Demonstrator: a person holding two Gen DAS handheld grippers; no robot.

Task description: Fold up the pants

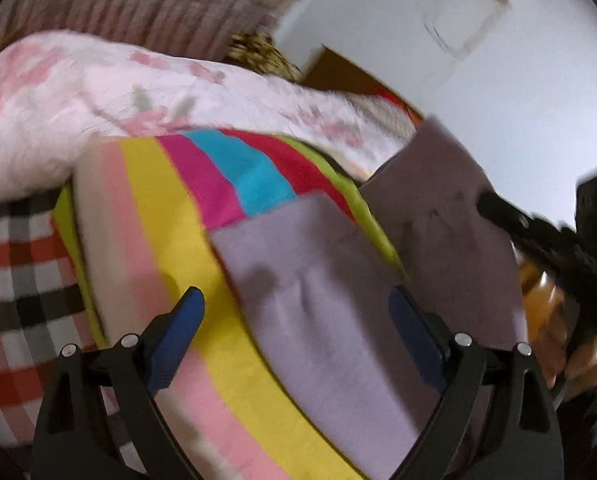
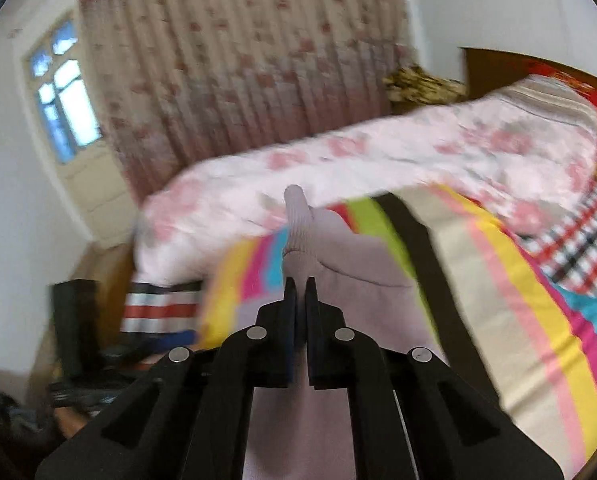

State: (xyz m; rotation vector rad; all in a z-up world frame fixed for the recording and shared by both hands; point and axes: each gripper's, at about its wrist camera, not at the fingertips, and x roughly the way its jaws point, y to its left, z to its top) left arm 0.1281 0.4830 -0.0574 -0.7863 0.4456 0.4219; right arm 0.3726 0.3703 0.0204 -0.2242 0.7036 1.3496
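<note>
Two views are given. From the left wrist, the left gripper (image 1: pixel 294 344) is seen spread wide and empty above the pants (image 1: pixel 330 320), lilac cloth laid on a striped sheet (image 1: pixel 170 208); the right gripper (image 1: pixel 538 236) is seen at the right edge, blurred. From the right wrist, the right gripper (image 2: pixel 300 300) is pressed shut, pinching a ribbed cuff of the pants (image 2: pixel 298 220), lifted off the bed. The fold is best made by the cuff being kept pinched firmly and carried over evenly, edges matched.
</note>
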